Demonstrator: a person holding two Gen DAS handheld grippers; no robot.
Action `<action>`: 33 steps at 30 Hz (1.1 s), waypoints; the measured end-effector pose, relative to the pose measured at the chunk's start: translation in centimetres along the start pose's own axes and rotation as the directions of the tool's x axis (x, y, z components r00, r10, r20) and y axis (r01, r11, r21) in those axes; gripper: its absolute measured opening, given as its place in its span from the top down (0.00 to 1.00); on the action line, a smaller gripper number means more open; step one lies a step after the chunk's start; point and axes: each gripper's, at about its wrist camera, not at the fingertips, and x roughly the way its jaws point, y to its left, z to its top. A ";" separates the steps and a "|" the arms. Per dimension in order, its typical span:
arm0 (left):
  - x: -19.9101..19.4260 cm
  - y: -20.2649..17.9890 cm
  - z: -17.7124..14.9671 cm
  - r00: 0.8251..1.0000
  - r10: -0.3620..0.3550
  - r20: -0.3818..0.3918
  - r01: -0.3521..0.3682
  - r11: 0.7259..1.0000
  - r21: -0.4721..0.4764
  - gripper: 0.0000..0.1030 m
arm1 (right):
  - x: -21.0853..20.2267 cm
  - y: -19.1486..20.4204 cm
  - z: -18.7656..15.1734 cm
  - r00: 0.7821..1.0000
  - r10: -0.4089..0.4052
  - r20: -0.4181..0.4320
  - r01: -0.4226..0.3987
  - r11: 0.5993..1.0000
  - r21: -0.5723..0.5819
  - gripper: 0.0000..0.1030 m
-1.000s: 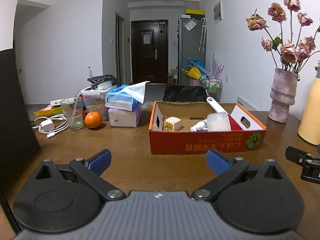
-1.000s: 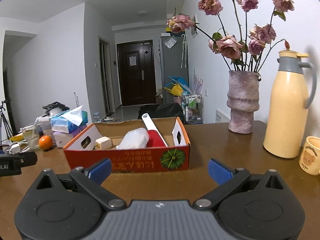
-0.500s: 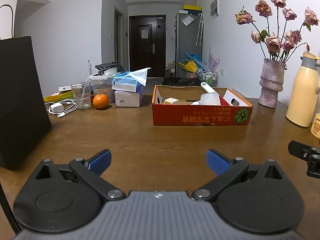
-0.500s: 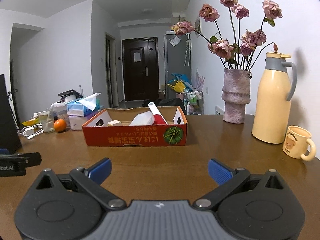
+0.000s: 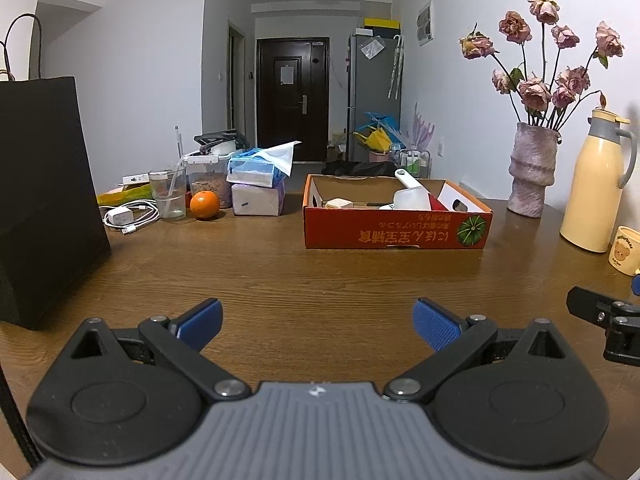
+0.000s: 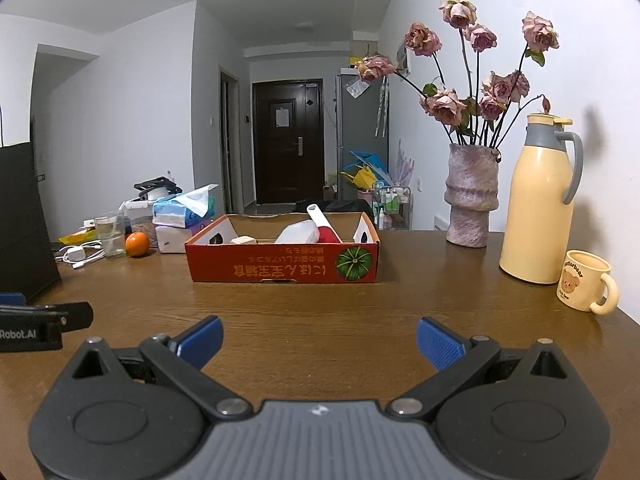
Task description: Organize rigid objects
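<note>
Both the left gripper point(image 5: 317, 322) and the right gripper point(image 6: 319, 340) hover over bare tabletop point(image 5: 320, 276) with fingers apart, holding nothing. The cardboard box point(image 5: 396, 232) sits well ahead, its near wall facing them, a scoop point(image 5: 410, 192) and small items inside. A black bag point(image 5: 40, 200) stands at the left edge, a mug point(image 6: 586, 286) near the right edge.

A home: dining table point(image 6: 320, 312), flower vase point(image 6: 472, 196), fridge point(image 5: 374, 92), hallway door point(image 5: 292, 96).

White walls point(image 5: 152, 80), dark door point(image 5: 293, 100) down hallway, wooden table point(image 5: 280, 280).
</note>
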 end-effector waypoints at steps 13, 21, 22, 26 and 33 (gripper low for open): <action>-0.1 -0.1 0.0 1.000 -0.003 -0.001 0.003 1.000 0.003 0.00 | -0.1 0.1 -0.1 1.000 0.002 -0.002 -0.002 1.000 0.001 0.00; 0.1 -0.2 0.0 1.000 -0.003 -0.003 0.003 1.000 0.003 0.00 | 0.0 0.2 -0.2 1.000 0.003 -0.004 -0.003 1.000 0.001 0.00; 0.1 -0.2 0.0 1.000 -0.004 -0.003 0.004 1.000 0.003 0.00 | 0.1 0.2 -0.2 1.000 0.004 -0.006 -0.004 1.000 0.001 0.00; 0.2 -0.3 0.0 1.000 -0.004 -0.004 0.004 1.000 0.004 0.00 | 0.3 0.2 -0.1 1.000 0.004 -0.008 -0.004 1.000 0.002 0.00; 0.5 -0.4 0.1 1.000 -0.005 -0.008 0.005 1.000 0.007 0.00 | 0.3 0.1 -0.1 1.000 0.004 -0.008 -0.004 1.000 0.002 0.00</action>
